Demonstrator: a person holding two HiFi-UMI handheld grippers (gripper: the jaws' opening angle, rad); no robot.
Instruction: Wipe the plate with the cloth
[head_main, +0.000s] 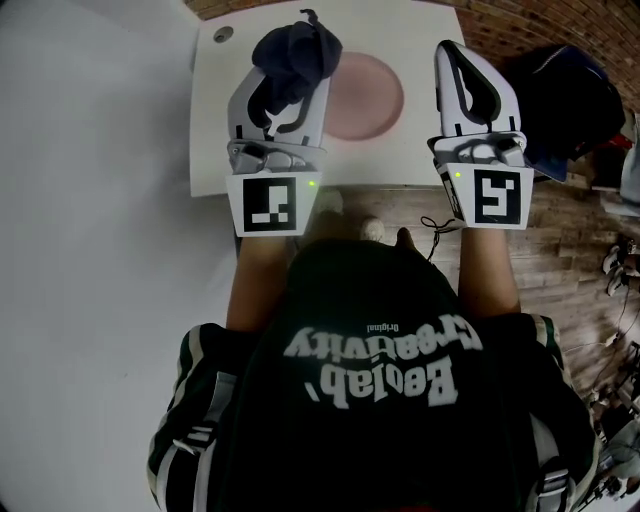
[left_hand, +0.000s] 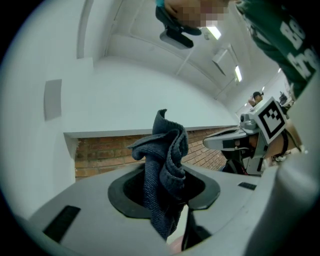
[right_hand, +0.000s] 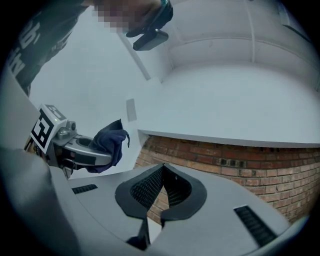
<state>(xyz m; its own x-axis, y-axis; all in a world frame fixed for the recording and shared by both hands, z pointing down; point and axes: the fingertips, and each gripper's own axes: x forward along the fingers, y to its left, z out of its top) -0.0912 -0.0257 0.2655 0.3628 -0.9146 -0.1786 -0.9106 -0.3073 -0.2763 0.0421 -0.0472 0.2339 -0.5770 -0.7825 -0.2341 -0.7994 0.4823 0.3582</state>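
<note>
The cloth (left_hand: 167, 160) is coarse woven fabric, the plate (head_main: 370, 95) smooth and matt, the wall (right_hand: 240, 160) rough brick.

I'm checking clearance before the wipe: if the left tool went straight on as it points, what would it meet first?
Probably the brick wall: the left tool, shut on the cloth, aims toward it, not down at the plate. Depth is unclear.

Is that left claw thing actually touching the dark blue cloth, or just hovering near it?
Touching. The left gripper view shows the cloth bunched between the jaws of the left gripper, which are closed on it and pinch it directly.
</note>
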